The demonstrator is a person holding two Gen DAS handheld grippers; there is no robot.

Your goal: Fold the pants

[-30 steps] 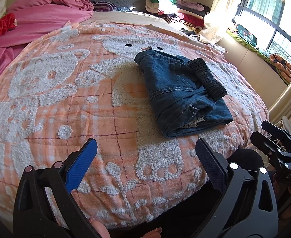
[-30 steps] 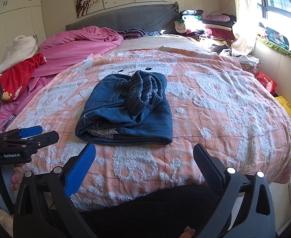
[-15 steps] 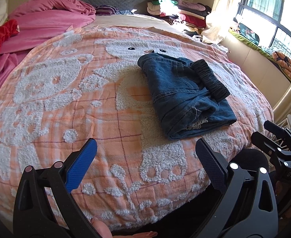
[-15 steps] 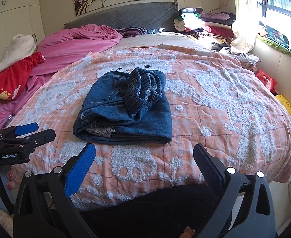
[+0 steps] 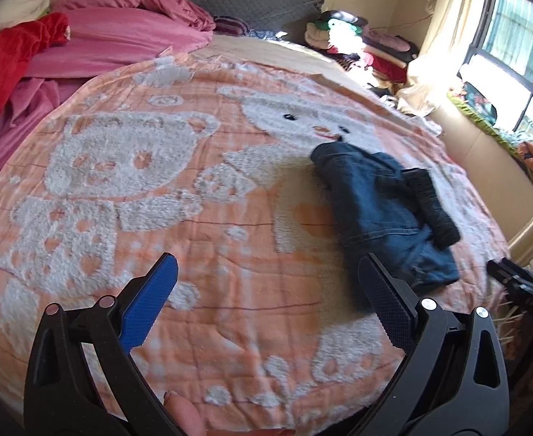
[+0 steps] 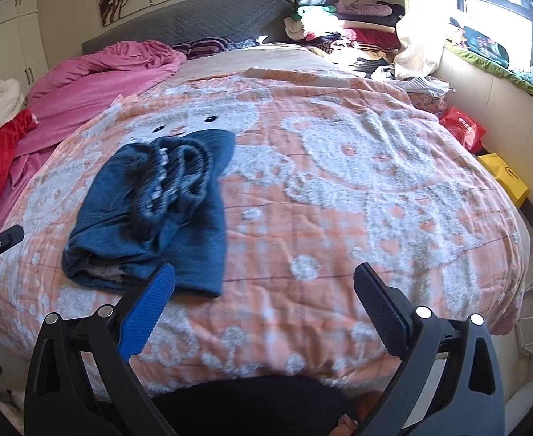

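Observation:
The blue denim pants (image 5: 379, 210) lie folded into a small bundle on the orange bear-pattern blanket (image 5: 157, 189), with the dark ribbed waistband (image 5: 430, 207) on top. They also show in the right wrist view (image 6: 150, 214), left of centre. My left gripper (image 5: 266, 283) is open and empty, above the blanket to the left of the pants. My right gripper (image 6: 264, 290) is open and empty, above the blanket near the foot of the bed, to the right of the pants. Neither touches the pants.
A pink duvet (image 5: 121, 32) and a red garment (image 5: 1, 65) lie at the head and left side. Stacked clothes (image 6: 339, 21) sit by the grey headboard (image 6: 194, 21). A window ledge (image 6: 484, 61), red bag (image 6: 462, 127) and yellow box (image 6: 506, 178) are to the right.
Both grippers have swung apart and moved in over the bed: the left view now turns left, the right view turns right. The pants have not moved.

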